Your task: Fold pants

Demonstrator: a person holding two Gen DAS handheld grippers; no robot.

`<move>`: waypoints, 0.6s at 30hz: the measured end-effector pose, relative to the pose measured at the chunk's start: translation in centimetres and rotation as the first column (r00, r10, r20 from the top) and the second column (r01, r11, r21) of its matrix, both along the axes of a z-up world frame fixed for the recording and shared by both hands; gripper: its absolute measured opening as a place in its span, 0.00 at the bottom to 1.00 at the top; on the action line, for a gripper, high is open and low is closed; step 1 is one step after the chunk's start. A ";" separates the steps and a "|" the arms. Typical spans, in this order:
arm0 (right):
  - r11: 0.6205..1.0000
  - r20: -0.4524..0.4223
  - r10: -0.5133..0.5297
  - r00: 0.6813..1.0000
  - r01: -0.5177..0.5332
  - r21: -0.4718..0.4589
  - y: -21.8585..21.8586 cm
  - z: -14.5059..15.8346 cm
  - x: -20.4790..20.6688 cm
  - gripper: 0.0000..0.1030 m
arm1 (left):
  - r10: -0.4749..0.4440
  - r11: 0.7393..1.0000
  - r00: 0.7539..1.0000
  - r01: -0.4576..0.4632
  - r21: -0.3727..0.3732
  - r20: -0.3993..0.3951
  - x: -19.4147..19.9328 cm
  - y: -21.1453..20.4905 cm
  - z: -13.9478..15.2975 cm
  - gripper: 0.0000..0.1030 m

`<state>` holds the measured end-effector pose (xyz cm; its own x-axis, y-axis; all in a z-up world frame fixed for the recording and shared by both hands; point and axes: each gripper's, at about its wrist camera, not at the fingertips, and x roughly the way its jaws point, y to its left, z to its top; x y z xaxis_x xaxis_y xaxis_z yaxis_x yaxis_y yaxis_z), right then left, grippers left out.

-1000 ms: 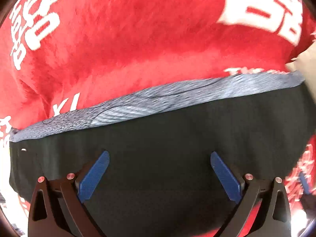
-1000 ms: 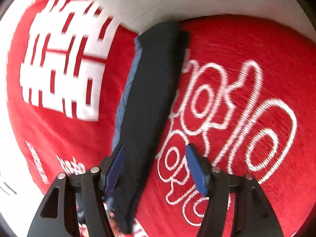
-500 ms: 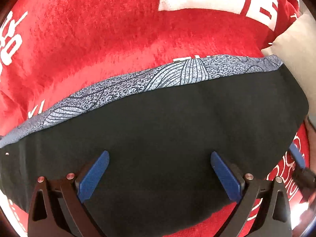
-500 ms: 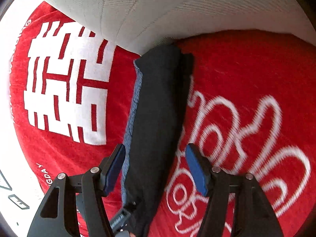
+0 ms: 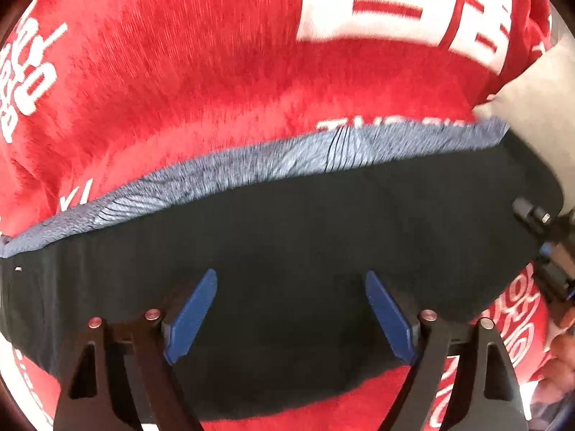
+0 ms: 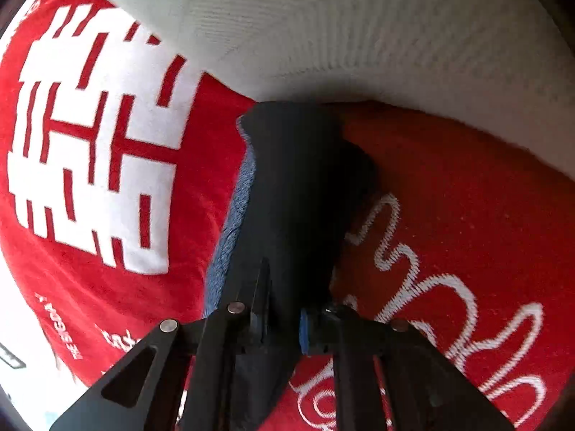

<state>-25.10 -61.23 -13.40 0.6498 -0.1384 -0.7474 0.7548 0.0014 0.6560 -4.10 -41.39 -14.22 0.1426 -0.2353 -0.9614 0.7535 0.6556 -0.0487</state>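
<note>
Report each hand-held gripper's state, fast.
Left hand-held gripper: jaws apart and closing over the black pants, pads not pressing them.
Right hand-held gripper: jaws closing, pinching the pants' near end.

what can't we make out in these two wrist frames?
- Pants, left wrist view: both ends are cut off by the picture edges, so how long the fold is can't be told.
- Right gripper, right wrist view: jaws closing on the pants; the dark cloth hides one pad.
- White print on the red blanket, left wrist view: motion-blurred and cut by the top edge, unreadable.
</note>
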 end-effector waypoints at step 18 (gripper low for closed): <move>0.671 -0.422 0.447 0.789 -0.607 -0.426 9.3 11.5 11.6 0.08 | -0.021 0.995 0.998 0.026 -0.100 0.054 0.0 0.1 -2.9 0.91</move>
<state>-13.52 -51.96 -1.94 0.5275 -0.2450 -0.8134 0.6557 0.7263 0.2065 -4.09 -41.25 -17.15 0.1854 -0.3343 -0.9241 0.7720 0.6313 -0.0734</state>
